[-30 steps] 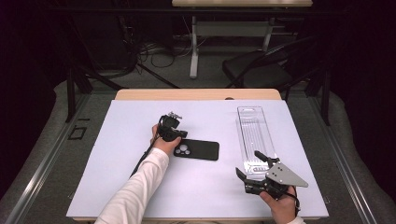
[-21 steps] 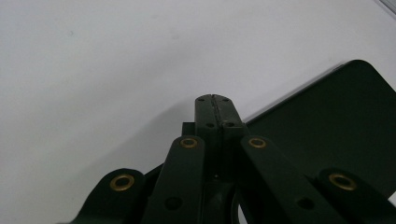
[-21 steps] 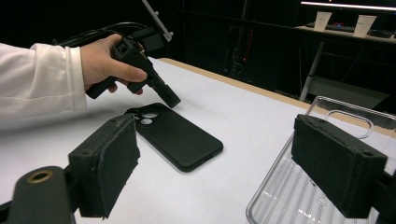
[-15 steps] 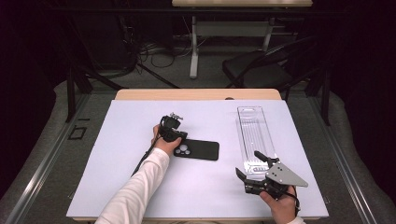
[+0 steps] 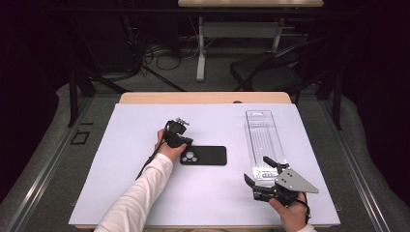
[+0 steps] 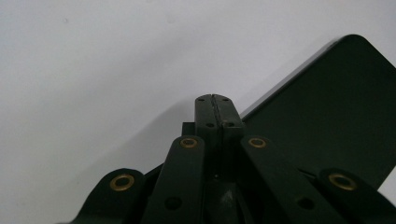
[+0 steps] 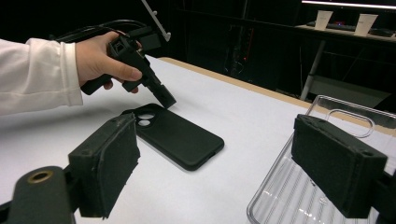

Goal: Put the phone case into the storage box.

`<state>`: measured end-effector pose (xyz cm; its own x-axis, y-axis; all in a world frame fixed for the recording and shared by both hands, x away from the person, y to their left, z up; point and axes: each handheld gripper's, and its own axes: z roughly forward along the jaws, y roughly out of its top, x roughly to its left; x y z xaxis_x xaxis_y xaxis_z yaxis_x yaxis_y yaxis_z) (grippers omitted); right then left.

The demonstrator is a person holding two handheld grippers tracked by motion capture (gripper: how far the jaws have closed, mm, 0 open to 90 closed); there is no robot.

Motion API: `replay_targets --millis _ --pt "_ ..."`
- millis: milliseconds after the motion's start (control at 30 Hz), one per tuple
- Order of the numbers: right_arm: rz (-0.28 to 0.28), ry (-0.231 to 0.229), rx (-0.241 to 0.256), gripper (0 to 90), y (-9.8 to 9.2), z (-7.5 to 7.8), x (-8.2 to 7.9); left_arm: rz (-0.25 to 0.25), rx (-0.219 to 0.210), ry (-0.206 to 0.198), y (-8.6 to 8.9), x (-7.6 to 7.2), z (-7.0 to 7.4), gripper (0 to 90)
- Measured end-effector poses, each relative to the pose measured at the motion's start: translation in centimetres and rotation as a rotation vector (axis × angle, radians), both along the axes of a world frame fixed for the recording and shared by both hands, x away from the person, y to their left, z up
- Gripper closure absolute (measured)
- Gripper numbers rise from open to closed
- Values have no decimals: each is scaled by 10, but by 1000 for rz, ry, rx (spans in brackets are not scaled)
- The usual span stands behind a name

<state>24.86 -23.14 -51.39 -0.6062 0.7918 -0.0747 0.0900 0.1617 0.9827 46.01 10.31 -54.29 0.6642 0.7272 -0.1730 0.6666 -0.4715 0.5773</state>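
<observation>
2 items lie on the white table [image 5: 121, 159]: 1 black phone case [image 5: 204, 155] and 1 clear plastic package tray [image 5: 263, 142].

Container: the clear plastic package tray is long and narrow with a ribbed floor and a raised rim, lying lengthwise on the right half of the table; nothing can be seen inside it. In the right gripper view its near corner [image 7: 299, 186] sits between the jaws' line of sight, with a rounded hanger cut-out at the far end.

Writing: no brand, label or lettering can be read on either item.

Phone case: matte black, rounded corners, flat on the table near its centre, back face up, with a camera cut-out holding 2 round openings at its left end. It lies well apart from the tray.

Left gripper [image 5: 186, 144]: jaws pressed together, tip down at the camera end of the phone case, touching or just above its edge; which cannot be told. The left gripper view shows the jaws meeting in 1 seam beside the case's dark face [image 6: 327, 112].

Right gripper [image 5: 261, 171]: jaws spread wide, holding nothing, near the tray's near end, held in the right hand [image 5: 289, 212].
</observation>
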Motion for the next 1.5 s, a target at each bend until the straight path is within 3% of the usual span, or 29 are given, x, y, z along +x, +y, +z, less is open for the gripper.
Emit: replay_targets --millis 933,1500 --pt "3 8 -1 140 1 0 -1 -114 87 8 -2 -23 6 900" --pt "7 10 -2 140 0 0 0 -133 101 6 -4 -29 7 894"
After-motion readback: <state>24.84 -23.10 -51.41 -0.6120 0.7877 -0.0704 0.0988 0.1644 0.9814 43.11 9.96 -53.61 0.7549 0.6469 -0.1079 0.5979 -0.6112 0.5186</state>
